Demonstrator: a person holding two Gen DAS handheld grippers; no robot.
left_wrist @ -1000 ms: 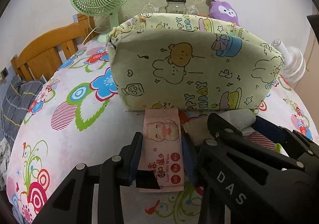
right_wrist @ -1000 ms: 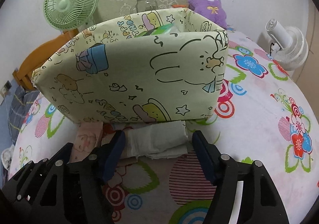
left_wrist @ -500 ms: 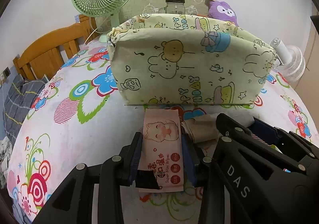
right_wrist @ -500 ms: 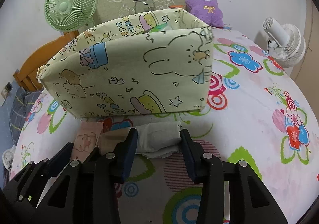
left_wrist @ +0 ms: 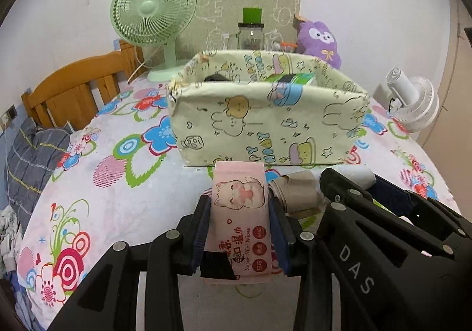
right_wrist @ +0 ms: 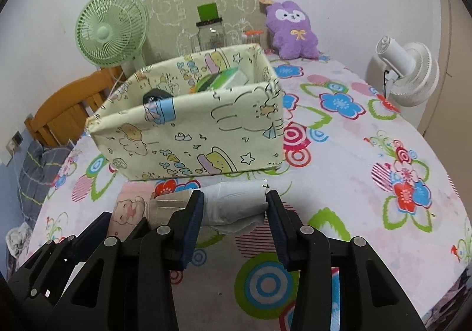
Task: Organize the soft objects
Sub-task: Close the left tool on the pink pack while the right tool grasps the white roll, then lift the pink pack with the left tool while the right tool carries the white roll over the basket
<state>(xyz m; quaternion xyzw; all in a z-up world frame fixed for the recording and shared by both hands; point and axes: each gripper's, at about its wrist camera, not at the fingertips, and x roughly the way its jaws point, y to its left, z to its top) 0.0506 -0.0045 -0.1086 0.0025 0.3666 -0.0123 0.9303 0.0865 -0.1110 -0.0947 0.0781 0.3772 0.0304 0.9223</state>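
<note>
Now the left claw (left_wrist: 239,230) is clamping a pink pack of wipes (left_wrist: 240,213), its blue pads pressing both long sides of the pack. The pack is pointing toward the fabric box (left_wrist: 265,127), its far end lying just short of the box's front wall, over the floral sheet (left_wrist: 118,160) covering the tabletop. Whether the pack is resting on the sheet or being held just above it cannot be told.

Beside it, the right claw (right_wrist: 234,222) is closing on a rolled white cloth (right_wrist: 236,207), with both pads touching the ends of the roll. A beige roll (right_wrist: 168,207) is sitting between the cloth and the wipes, touching the cloth's left end; in the left wrist view it (left_wrist: 298,195) is lying just right of the pack. Both claws are sitting side by side in front of the box.

The box is standing upright on the sheet, open at the top, with a green-and-white pack (right_wrist: 224,80) and a dark item (right_wrist: 156,95) showing inside it. Behind the box, a glass jar (right_wrist: 211,34) with a green block on its lid is standing near a purple plush (right_wrist: 290,30) against the wall. A green fan (left_wrist: 153,12) is standing at the far left, next to a wooden chair back (left_wrist: 76,86), and a white fan (right_wrist: 410,68) is standing at the far right edge.
</note>
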